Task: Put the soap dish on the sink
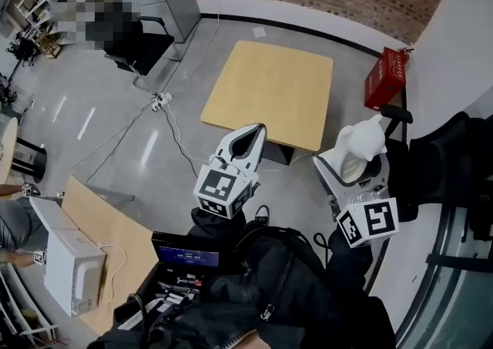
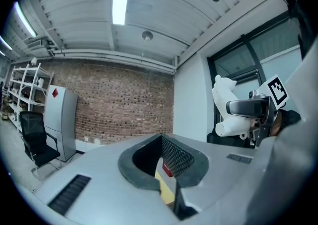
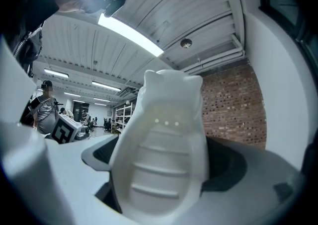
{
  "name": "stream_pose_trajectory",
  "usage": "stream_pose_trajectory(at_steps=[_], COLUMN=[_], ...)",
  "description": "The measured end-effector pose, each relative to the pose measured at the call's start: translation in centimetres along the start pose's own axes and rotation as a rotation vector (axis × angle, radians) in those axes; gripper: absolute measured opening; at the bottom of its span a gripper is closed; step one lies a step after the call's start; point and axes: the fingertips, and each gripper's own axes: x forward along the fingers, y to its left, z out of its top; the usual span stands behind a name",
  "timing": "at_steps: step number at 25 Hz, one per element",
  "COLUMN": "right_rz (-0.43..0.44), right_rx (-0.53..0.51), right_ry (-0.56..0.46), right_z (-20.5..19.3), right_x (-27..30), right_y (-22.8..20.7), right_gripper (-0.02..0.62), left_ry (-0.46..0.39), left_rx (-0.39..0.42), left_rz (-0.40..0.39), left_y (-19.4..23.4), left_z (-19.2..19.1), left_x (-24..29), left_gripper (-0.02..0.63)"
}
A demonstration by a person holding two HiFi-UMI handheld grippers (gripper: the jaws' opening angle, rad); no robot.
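Observation:
A white soap dish with a ribbed inside stands upright between the jaws of my right gripper, which is shut on it. In the right gripper view the soap dish fills the middle and hides most of the right gripper. My left gripper is held beside it to the left, shut with nothing in it; its fingertips meet. From the left gripper view the soap dish shows at the right. No sink shows in any view.
A square wooden table stands on the grey floor ahead. A red box sits by the wall at the right. At the left are an office chair, floor cables and a white box on a desk.

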Motion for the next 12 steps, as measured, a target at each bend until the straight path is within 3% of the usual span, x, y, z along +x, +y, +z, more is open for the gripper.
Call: stream_pose_trajectory(at_steps=[12], right_rz=[-0.004], right_rx=[0.003], right_ry=[0.009], right_z=[-0.1], right_x=[6.3], right_y=[-0.1], right_gripper=[0.537], left_ry=[0.009], left_rx=[-0.036], left_rz=[-0.028], left_y=[5.0], left_z=[-0.5], left_x=[3.4], left_gripper=[0.002])
